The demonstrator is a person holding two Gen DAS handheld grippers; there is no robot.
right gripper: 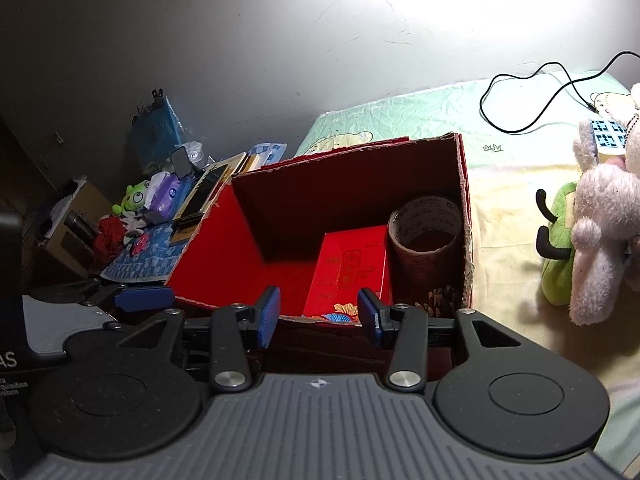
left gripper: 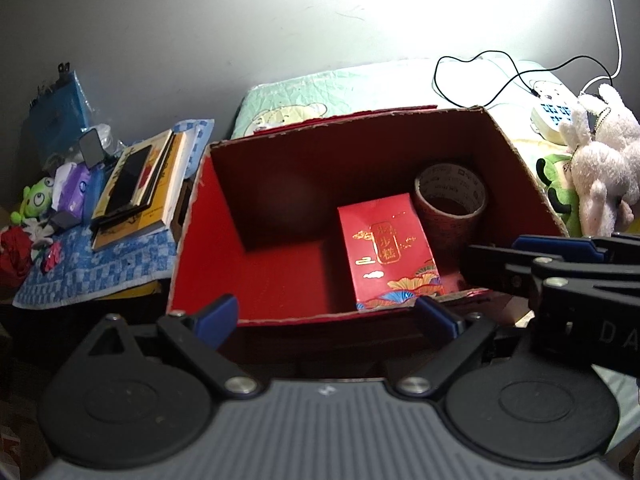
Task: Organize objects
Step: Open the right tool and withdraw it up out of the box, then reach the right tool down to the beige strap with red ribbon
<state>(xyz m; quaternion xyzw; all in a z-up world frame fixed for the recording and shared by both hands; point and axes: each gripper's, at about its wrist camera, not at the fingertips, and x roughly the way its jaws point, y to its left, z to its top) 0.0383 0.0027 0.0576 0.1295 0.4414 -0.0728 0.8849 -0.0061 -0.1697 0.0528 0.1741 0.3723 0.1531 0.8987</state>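
So we've got the cardboard box (left gripper: 224, 216) sitting open on the bed (right gripper: 508, 200), red on the inside flaps and floor. Inside it, over toward 3 o'clock, there's a red packet (left gripper: 390, 252) with gold lettering lying flat, and right behind it at about 1 o'clock a roll of tape (left gripper: 450, 200) standing on its edge against the box's right wall. The two look like they're touching or just about.

Our left gripper (left gripper: 326, 314) hangs over the near rim of the box with its jaws spread wide and nothing between them. The right gripper (right gripper: 318, 314) is also at the near rim, jaws about halfway apart, also holding nothing. From the left wrist view we can see the right gripper poking in at 3 o'clock, so the two are just beside each other.

Out at 9 o'clock from the box there's a blue checked cloth (left gripper: 100, 264) with a stack of books (left gripper: 138, 192), a tissue pack (left gripper: 76, 192), a little green frog toy (left gripper: 38, 198) and something red crumpled up (left gripper: 14, 252). Off at 3 o'clock on the bed we've got a white plush toy (right gripper: 600, 248) leaning on a green plush (right gripper: 558, 256), and a black cable (right gripper: 532, 96) looping across the pillow (right gripper: 420, 112) at 1 o'clock.
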